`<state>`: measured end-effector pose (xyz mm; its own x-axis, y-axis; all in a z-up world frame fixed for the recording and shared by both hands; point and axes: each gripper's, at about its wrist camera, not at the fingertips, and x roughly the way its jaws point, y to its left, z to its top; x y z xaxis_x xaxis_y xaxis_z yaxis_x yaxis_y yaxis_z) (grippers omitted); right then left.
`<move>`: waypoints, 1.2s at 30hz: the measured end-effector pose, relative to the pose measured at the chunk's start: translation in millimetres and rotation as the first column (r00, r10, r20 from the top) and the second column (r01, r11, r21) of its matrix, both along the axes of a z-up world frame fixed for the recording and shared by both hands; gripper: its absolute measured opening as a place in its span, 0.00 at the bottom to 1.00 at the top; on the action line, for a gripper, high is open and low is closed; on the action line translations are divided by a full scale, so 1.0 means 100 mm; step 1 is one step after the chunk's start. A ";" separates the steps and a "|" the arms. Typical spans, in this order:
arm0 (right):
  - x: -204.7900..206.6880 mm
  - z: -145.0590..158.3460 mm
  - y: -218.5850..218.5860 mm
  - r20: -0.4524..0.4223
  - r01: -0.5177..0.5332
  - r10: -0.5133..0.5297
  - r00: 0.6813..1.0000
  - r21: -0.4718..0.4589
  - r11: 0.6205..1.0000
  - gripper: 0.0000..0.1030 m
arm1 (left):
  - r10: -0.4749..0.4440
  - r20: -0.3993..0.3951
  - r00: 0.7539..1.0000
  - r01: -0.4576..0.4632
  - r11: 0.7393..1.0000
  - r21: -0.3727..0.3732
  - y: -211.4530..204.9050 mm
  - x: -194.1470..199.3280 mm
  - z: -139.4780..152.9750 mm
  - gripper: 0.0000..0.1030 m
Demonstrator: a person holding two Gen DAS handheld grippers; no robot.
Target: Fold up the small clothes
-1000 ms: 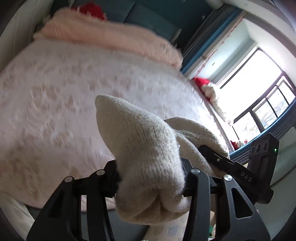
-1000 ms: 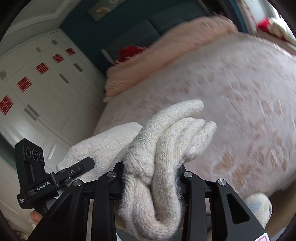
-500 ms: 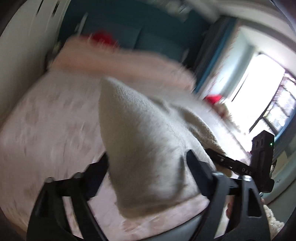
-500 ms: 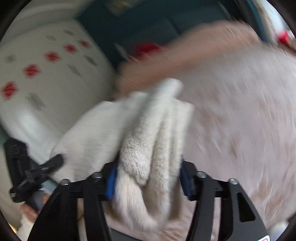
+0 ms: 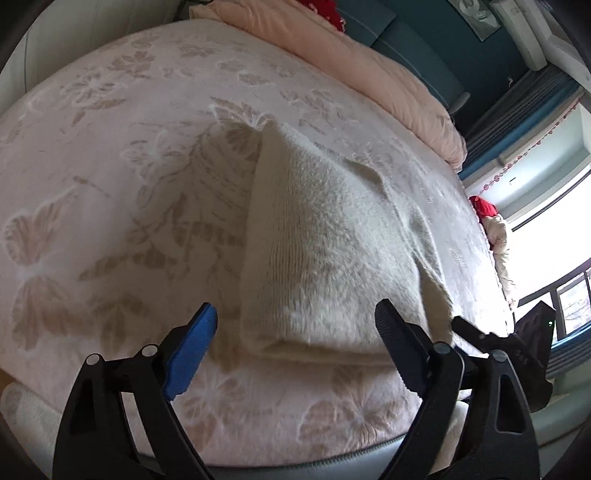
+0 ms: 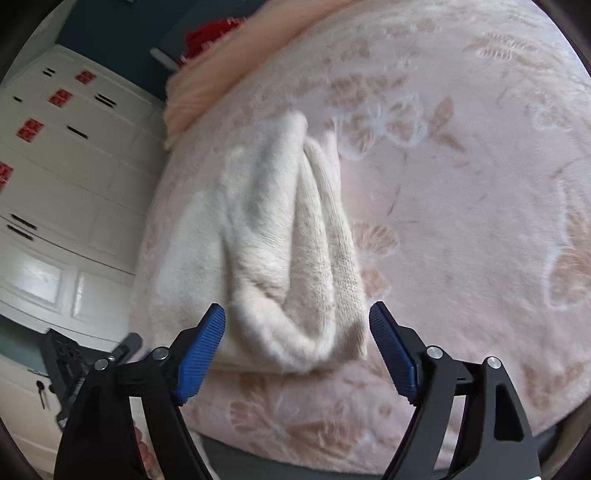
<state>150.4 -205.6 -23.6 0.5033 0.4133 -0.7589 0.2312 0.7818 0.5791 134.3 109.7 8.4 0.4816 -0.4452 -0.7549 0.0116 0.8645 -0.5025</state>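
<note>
Now your left gripper (image 5: 295, 325) and right gripper (image 6: 297, 325) gape empty; the folded knit (image 5: 332, 258), clamped earlier, lies on the blanket (image 5: 110, 166), pillow (image 5: 369, 55) at 12 o'clock.

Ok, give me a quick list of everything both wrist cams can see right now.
knit garment: one, cream, folded, lying on the bed near its front edge, between both tongs' open fingers
bedspread: one, pale pink with a floral and butterfly pattern, covering the bed
quilt: one, peach, bunched along the far side of the bed
red item: one, beyond the quilt; cannot tell what it is
wardrobe: white doors with red stickers, beside the bed
window: bright, right edge of the left view
left tongs: open, touching nothing
right tongs: open, touching nothing
</note>
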 end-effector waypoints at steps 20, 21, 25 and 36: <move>-0.03 0.11 0.10 0.031 -0.030 0.036 0.999 -0.166 0.986 0.39 | -0.155 0.002 0.988 0.150 0.962 0.229 -0.39 -0.23 -0.14 0.43; -0.06 0.27 0.11 0.067 -0.016 0.030 0.997 -0.197 0.980 0.39 | -0.142 0.009 0.990 0.136 0.959 0.249 -0.37 -0.26 -0.08 0.44; -0.11 0.76 0.18 0.204 0.017 0.043 0.978 -0.284 0.959 0.37 | -0.058 0.112 0.992 0.031 0.972 0.234 -0.24 -0.36 0.35 0.42; 0.43 0.08 0.69 -0.015 -0.184 0.199 0.980 -0.456 0.871 0.05 | -0.114 0.019 0.993 0.096 0.904 0.416 -0.64 0.02 -0.15 0.51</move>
